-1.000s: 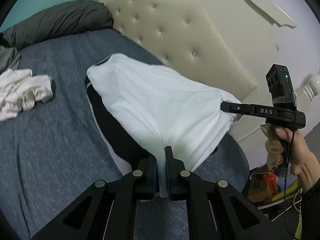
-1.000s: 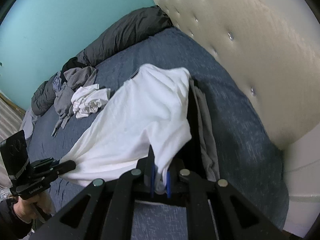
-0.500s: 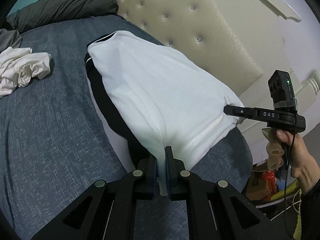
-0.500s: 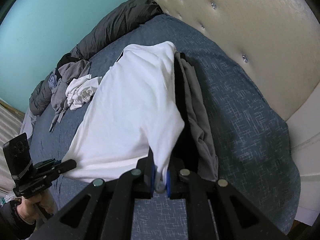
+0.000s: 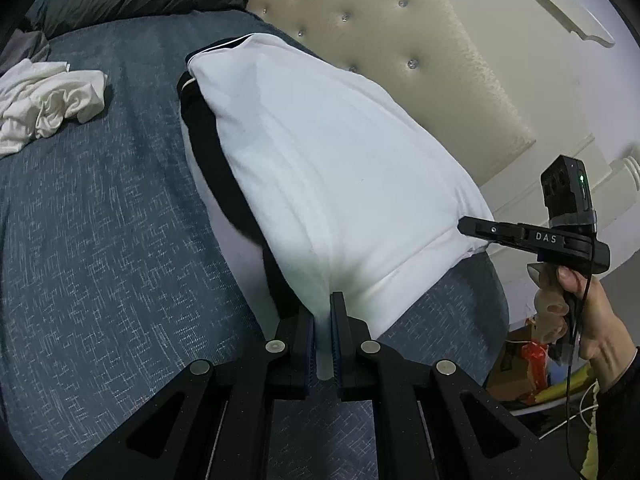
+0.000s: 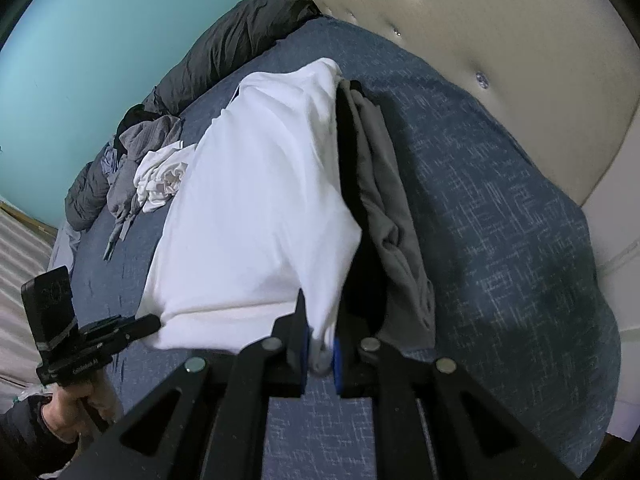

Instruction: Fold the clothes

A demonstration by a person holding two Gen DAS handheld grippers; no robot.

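While clamped on one white shirt [image 5: 340, 184], two tools: left tool [image 5: 323, 320], right tool [image 6: 320, 344].

Left gripper [image 5: 323, 334]: showing matte black linkages, round silver pivot screws, blue-lined pads.
Right gripper [image 5: 466, 227]: wearing white "DAS" lettering — a green light glowing on its black camera block.
Sleeve [image 6: 24, 436]: appearing dark — possibly black.
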